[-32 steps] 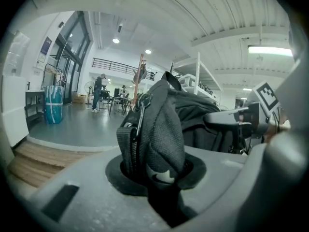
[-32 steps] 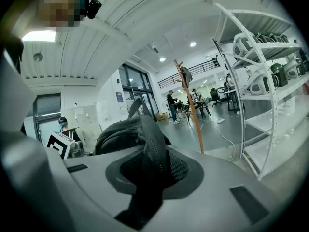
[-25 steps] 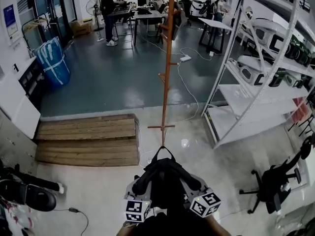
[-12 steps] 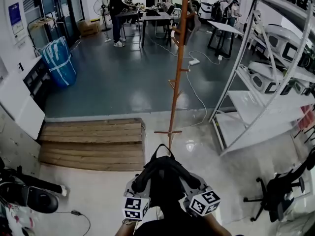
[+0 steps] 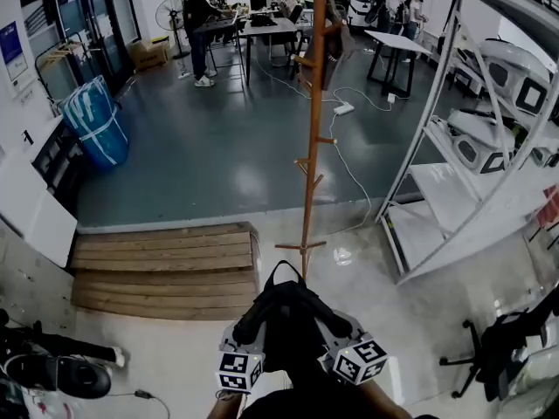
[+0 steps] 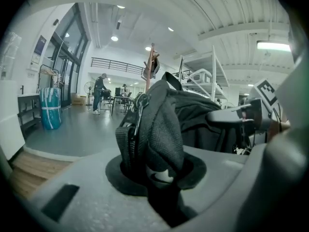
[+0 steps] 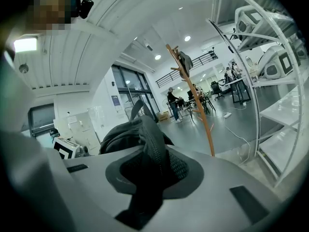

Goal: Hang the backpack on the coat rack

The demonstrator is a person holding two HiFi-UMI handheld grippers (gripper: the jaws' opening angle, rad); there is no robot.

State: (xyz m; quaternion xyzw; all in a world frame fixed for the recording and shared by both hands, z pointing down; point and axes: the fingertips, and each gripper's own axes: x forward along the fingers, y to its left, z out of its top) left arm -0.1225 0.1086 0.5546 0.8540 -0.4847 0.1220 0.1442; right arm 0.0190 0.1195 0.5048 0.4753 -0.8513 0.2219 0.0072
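Both clamped: left tongs [image 6: 155, 175] gripping mesh strap of black backpack [image 6: 193, 115], right tongs [image 7: 145, 178] pinching other strap. Backpack hangs between them, bottom centre of head view, top loop pointing up-frame. Wooden coat rack [image 5: 313, 147] stands directly above in frame, near, apart from backpack. Dark garment [image 5: 334, 42] on rack top. Wooden platform [image 5: 162, 260] at left, white shelving [image 5: 454, 147] at right.

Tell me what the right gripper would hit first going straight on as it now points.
Beyond the black fabric backpack clamped in the right gripper, the way looks free; the tall brown wooden coat rack stands just right of that line, though depth is unclear.
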